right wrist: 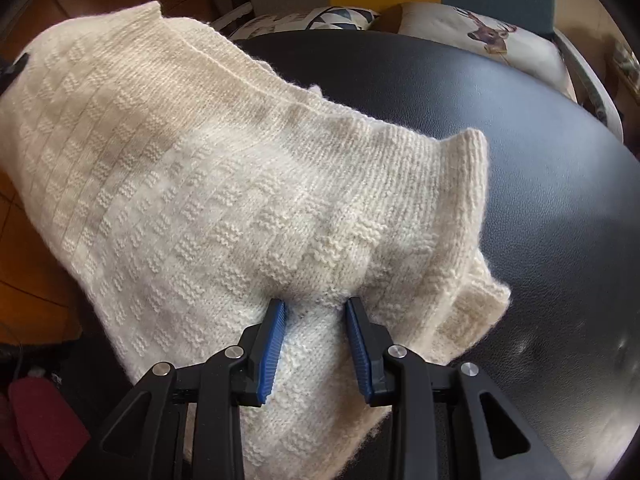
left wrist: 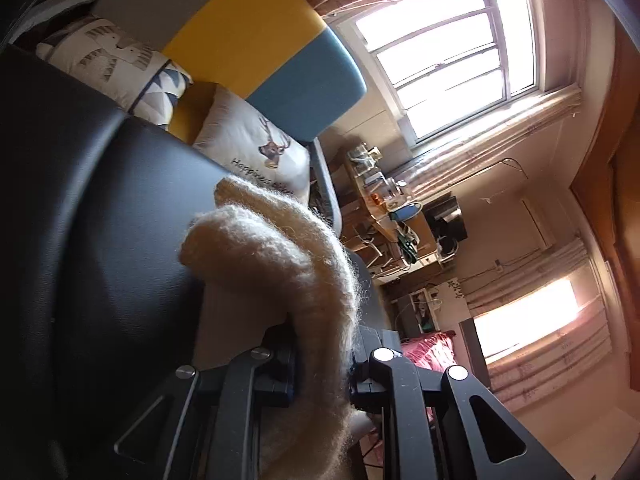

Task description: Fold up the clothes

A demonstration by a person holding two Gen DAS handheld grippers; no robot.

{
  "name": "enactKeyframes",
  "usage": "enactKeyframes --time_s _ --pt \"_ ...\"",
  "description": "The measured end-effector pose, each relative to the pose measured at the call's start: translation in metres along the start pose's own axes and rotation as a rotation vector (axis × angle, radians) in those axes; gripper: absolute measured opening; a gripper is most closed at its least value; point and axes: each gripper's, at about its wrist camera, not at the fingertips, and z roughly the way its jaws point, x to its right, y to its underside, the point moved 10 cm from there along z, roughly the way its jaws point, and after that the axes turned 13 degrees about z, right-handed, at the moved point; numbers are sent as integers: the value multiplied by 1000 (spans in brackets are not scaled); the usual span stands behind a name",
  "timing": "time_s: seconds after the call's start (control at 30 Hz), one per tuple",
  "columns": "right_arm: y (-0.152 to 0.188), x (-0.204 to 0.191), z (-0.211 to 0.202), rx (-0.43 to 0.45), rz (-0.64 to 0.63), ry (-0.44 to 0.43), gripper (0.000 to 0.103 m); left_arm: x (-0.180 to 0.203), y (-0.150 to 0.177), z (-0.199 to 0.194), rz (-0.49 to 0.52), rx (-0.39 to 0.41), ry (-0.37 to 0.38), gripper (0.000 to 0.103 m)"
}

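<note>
The cream knitted sweater (right wrist: 208, 168) lay spread over the black leather worktop (right wrist: 540, 200), its ribbed hem turned toward the deer-print cushion (right wrist: 480, 36) beyond the worktop's far edge. The right hand-held gripper (right wrist: 316, 312) pinched a raised fold of the sweater between its blue pads (right wrist: 272, 348), near the sweater's closest edge. The left hand-held gripper (left wrist: 324, 364) was clamped on a fuzzy bunched edge of the sweater (left wrist: 280, 248), lifted off the worktop (left wrist: 100, 208). Beyond the worktop, the cushion (left wrist: 260, 148) leaned against a yellow and blue headboard (left wrist: 272, 44).
</note>
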Motion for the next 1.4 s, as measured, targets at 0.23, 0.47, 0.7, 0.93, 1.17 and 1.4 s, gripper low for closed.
enactKeyframes --time_s 0.23,0.47,0.7,0.93,1.17,1.4 --pt "1 3 2 56 101 -70 32 71 -4 67 -12 -17 49 18" --pt "6 14 0 135 202 -171 32 90 32 136 33 -135 -30 18" --pt "-1 13 0 197 278 -282 31 74 87 194 73 -280 -169 18" --pt "-1 16 -6 244 271 -293 31 78 116 222 107 -350 -217 21" --pt "13 34 -24 301 306 -321 30 86 106 198 54 -329 -127 35" --pt "44 64 -35 321 433 -330 31 44 87 136 110 -237 -199 55"
